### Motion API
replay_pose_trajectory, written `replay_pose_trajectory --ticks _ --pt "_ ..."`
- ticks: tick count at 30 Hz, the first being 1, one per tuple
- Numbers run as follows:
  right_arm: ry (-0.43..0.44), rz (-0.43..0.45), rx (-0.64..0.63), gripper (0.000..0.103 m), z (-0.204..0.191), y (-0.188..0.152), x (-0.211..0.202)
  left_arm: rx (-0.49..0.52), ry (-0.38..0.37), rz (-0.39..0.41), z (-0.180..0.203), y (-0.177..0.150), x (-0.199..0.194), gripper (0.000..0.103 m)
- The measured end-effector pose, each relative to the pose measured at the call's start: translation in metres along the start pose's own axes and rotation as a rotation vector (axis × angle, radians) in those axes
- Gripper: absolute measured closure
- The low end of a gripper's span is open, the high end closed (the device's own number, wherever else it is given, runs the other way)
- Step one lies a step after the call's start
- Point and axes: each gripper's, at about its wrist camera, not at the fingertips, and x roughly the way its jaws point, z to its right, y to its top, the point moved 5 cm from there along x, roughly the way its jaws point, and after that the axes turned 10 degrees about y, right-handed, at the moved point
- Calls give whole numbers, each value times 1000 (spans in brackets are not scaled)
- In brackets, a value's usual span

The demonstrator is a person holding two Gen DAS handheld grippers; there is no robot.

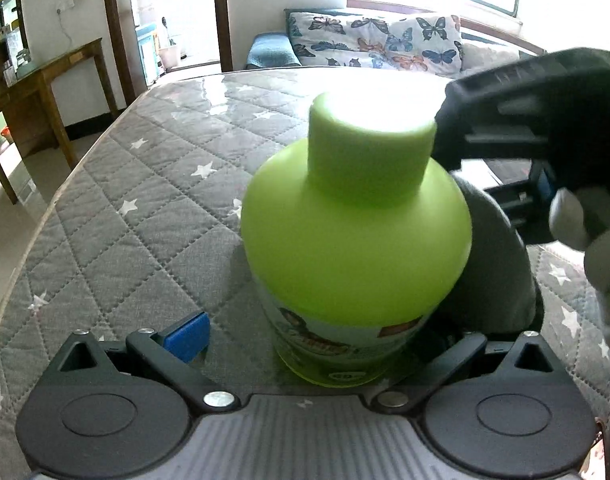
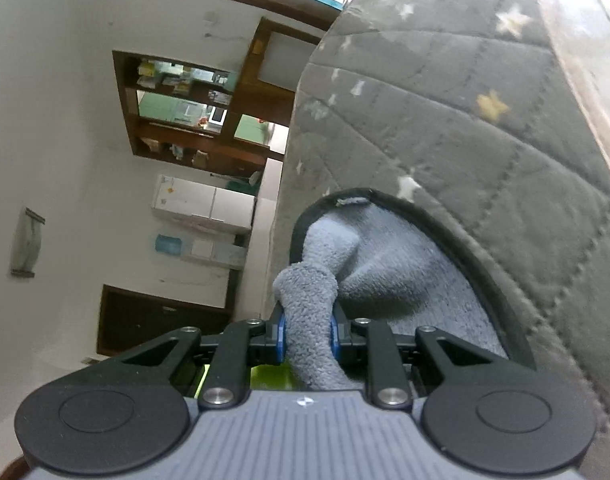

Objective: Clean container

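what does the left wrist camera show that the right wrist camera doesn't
Only the left wrist view shows the green container upright on the quilted table cover, between the left gripper's fingers, plus the butterfly-print sofa. Only the right wrist view shows the right gripper shut on a fold of the grey cloth, and wooden shelves. Both show the cloth and the cover.

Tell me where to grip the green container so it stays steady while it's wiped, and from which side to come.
Grip the green container low on its labelled body, coming level from the camera side. It stands upright on the quilted table cover; the shoulder is rounded and would likely slip. The left gripper already straddles that part, jaws wide. The right gripper pinches the grey cloth.
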Motion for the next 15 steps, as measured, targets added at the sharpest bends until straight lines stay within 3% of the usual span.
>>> replay_pose_trajectory --ticks 15 --pt "17 18 3 83 -4 -24 -27 5 -7 19 -4 -8 -8 0"
